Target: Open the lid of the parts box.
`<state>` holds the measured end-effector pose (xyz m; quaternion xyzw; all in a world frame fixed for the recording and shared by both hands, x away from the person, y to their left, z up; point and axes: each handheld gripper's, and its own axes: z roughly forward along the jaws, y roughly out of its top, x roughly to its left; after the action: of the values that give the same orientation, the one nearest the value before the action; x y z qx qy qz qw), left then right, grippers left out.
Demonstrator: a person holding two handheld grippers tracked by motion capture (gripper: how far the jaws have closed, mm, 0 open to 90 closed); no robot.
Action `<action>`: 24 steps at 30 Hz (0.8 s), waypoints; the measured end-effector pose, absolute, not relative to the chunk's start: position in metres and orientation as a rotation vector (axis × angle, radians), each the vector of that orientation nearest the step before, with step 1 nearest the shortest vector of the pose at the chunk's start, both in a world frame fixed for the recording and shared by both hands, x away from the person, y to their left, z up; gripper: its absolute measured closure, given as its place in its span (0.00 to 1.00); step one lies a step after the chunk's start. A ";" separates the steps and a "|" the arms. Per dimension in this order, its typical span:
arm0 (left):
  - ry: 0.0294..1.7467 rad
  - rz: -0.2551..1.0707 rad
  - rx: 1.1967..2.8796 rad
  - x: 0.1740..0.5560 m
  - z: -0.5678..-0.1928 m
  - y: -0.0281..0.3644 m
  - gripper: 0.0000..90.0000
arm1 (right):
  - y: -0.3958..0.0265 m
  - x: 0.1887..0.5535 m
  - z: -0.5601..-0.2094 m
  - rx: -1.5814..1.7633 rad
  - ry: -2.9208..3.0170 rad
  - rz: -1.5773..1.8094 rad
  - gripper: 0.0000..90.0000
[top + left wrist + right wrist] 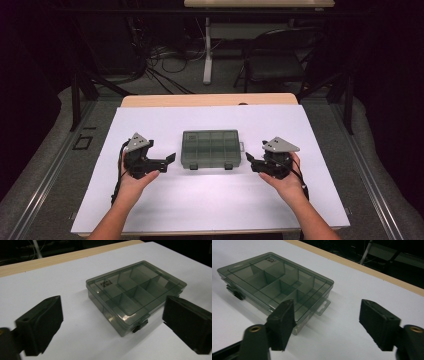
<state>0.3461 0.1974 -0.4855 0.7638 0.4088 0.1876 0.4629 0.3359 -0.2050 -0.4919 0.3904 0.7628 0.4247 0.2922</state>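
Observation:
A smoky, see-through compartment box [210, 148] lies shut on the white sheet in the middle of the table, its dividers visible through the lid. My left gripper [167, 162] is held just left of the box, pointing at it, jaws open with nothing between them. My right gripper [251, 162] is held just right of the box, also open and holding nothing. From the left gripper view the box [135, 293] sits ahead between the wide jaws of the left gripper [111, 312]. In the right gripper view the box [277, 282] lies ahead to the left of the right gripper [327, 312].
The white sheet [150, 200] covers most of the wooden table [210, 100]. The box has dark latches [140, 326] on its near side and a hang tab [323, 307] on its right end. A chair [275, 60] and floor cables stand beyond the table.

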 end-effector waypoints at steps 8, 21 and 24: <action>1.033 0.463 1.869 0.351 -0.492 0.192 0.32 | -0.197 0.341 -0.497 1.053 2.055 1.136 0.53; 1.023 0.365 1.930 0.344 -0.511 0.159 0.73 | -0.172 0.329 -0.513 1.033 2.132 1.157 0.88; 1.033 0.343 1.952 0.342 -0.518 0.154 0.85 | -0.168 0.326 -0.517 1.031 2.140 1.153 0.96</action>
<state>0.3422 0.1538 -0.5181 0.7853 0.4156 0.1379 0.4377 0.3263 -0.1677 -0.5171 0.3782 0.7851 0.4230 0.2483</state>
